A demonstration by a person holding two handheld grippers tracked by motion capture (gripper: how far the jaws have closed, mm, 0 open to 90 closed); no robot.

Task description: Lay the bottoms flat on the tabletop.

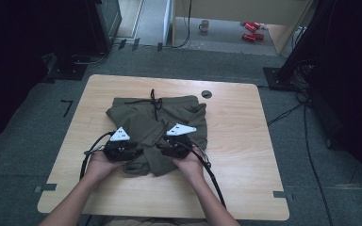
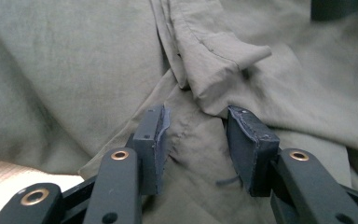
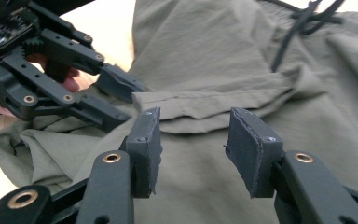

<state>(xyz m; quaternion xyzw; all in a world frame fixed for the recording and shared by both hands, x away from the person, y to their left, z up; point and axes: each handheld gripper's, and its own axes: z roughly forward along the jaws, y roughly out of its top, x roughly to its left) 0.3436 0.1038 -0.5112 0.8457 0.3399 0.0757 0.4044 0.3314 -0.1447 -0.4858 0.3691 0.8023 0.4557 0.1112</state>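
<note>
item: olive drawstring shorts (image 1: 169, 123), bunched mid-table (image 1: 245, 141), waistband and black drawstring (image 1: 153, 100) at the far edge, so the long axis runs away from you, hems nearest your hands. left gripper (image 2: 196, 140): jaws spread, fabric between the pads, not pinched. right gripper (image 3: 193, 144): jaws spread above a folded hem, just beside the left gripper. risk: closing on one layer only would drag the pile askew; your grippers sit close enough to collide.
</note>
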